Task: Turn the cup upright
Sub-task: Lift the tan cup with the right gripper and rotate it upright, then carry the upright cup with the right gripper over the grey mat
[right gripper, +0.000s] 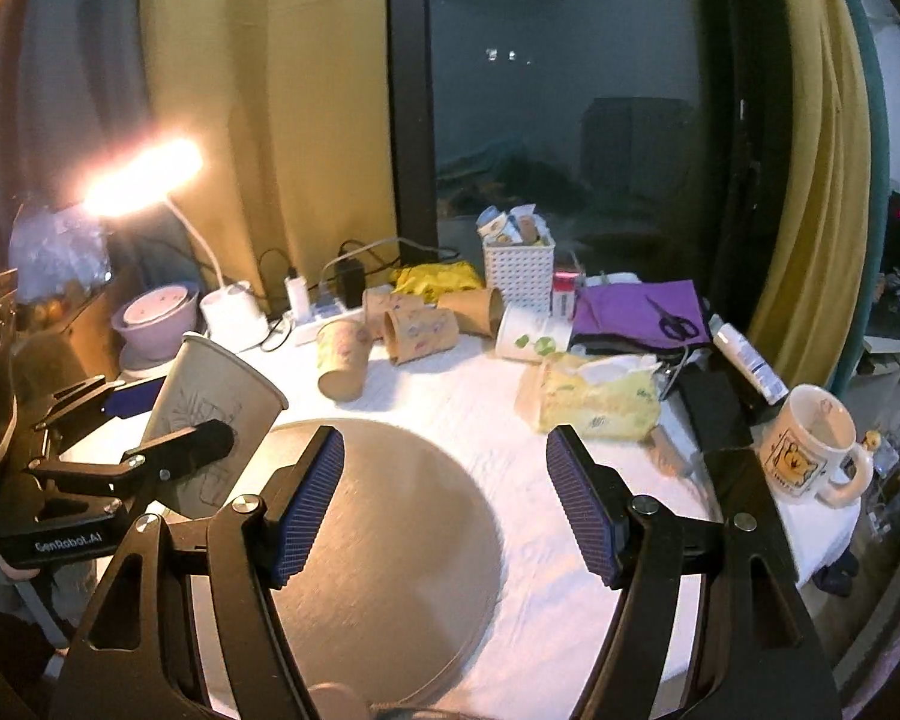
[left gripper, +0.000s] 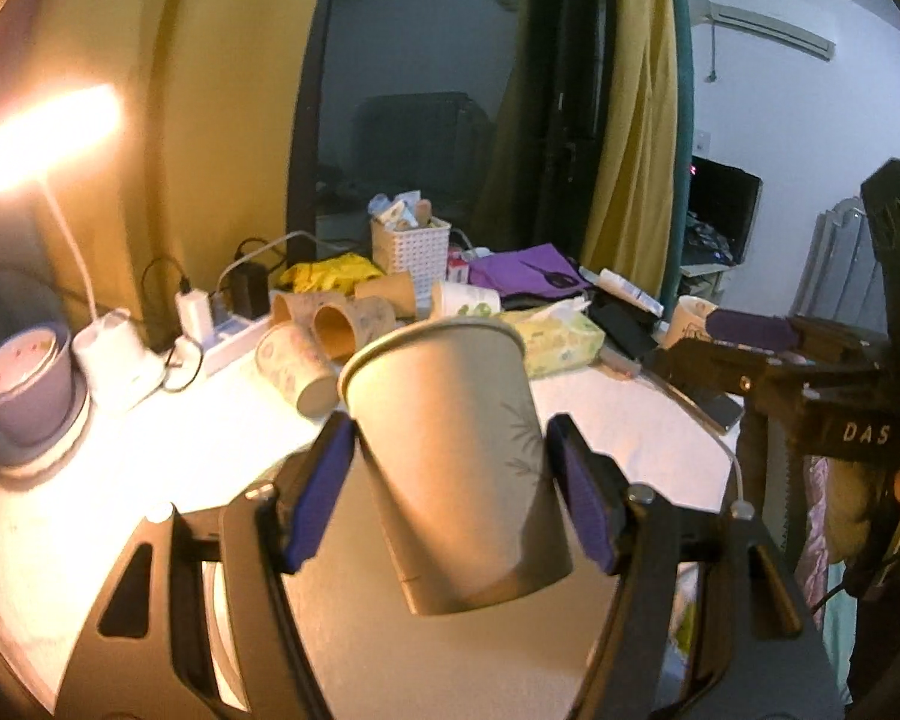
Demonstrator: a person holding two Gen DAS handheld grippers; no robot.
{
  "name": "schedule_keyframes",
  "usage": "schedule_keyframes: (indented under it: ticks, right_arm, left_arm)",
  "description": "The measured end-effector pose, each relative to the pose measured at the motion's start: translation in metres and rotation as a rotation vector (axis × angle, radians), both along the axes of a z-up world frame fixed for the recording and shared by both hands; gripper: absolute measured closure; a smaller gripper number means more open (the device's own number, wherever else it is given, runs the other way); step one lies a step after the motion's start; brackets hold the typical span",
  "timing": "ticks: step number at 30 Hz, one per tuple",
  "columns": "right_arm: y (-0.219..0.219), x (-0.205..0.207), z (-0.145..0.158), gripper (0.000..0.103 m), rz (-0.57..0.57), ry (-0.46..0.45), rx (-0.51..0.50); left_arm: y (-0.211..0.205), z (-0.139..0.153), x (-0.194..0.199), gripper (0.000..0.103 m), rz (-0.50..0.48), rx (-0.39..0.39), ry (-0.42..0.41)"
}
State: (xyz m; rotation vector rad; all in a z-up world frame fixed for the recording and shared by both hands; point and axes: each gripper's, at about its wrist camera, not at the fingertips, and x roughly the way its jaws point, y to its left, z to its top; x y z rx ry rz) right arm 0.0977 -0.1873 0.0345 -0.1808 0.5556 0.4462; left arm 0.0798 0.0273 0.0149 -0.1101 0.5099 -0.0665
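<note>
Now the left gripper (left gripper: 450,492) holds the paper cup (left gripper: 456,462) between its pads, lifted above the round board (right gripper: 384,516), mouth up and tilted; the right gripper (right gripper: 444,504) hangs wide open, empty. Next, I judge: level the cup and set it down

I see a white-covered table (right gripper: 570,540) w/ a round board (right gripper: 384,516) in front, tissue pack (right gripper: 594,396) at centre-right, tipped paper cups (right gripper: 414,330) behind, mug (right gripper: 810,444) at right edge.
</note>
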Motion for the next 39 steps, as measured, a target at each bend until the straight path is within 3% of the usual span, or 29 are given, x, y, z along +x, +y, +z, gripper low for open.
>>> schedule_keyframes:
  ticks: [16, 28, 39]
  right_arm:
    - [0.028, -0.049, -0.047, 0.03, 0.19, 0.238, 0.063]
    - [0.039, -0.086, -0.059, 0.025, 0.307, 0.384, 0.192]
    - [0.041, -0.086, -0.065, 0.025, 0.324, 0.452, 0.222]
  left_arm:
    - [-0.024, -0.066, -0.096, 0.036, 0.029, 0.003, -0.042]
    - [-0.038, -0.074, -0.128, 0.036, 0.011, 0.03, -0.133]
    - [-0.06, -0.068, -0.144, 0.036, -0.035, 0.11, -0.213]
